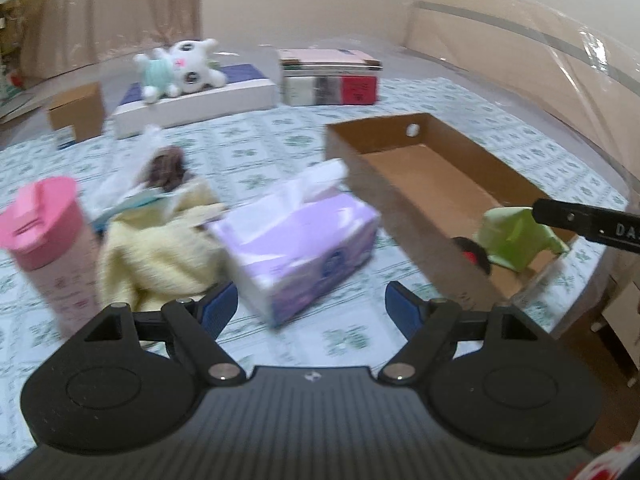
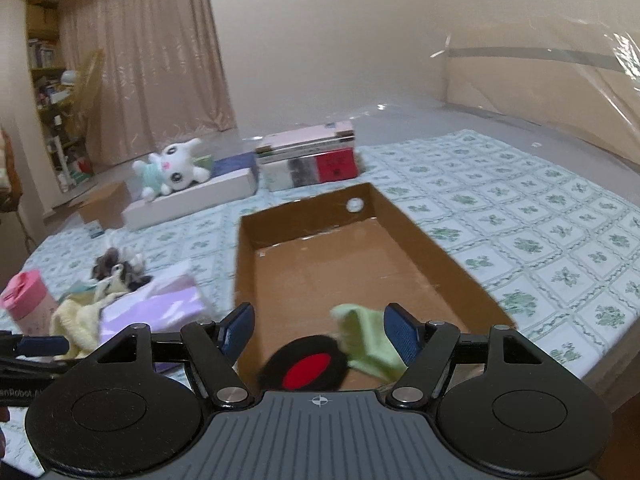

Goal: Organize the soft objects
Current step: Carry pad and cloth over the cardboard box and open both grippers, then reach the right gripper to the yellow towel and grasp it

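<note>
A shallow brown cardboard box (image 1: 436,184) (image 2: 360,256) lies on the patterned bed cover. A green soft toy with a black and red part (image 2: 360,340) (image 1: 516,236) lies in its near end. My right gripper (image 2: 320,332) is open, with the green toy between its fingers; its arm shows in the left wrist view (image 1: 588,220). My left gripper (image 1: 308,308) is open and empty, just in front of a purple tissue pack (image 1: 304,244) (image 2: 156,304). A yellow cloth (image 1: 160,248) and a dark furry toy (image 1: 166,168) lie to its left.
A pink-lidded cup (image 1: 48,240) stands at the left. A white plush cat (image 1: 184,66) (image 2: 172,172) lies on a flat white box (image 1: 192,106). Stacked boxes (image 1: 332,78) and a small brown carton (image 1: 76,112) sit at the back. Clear plastic sheeting hangs at the right.
</note>
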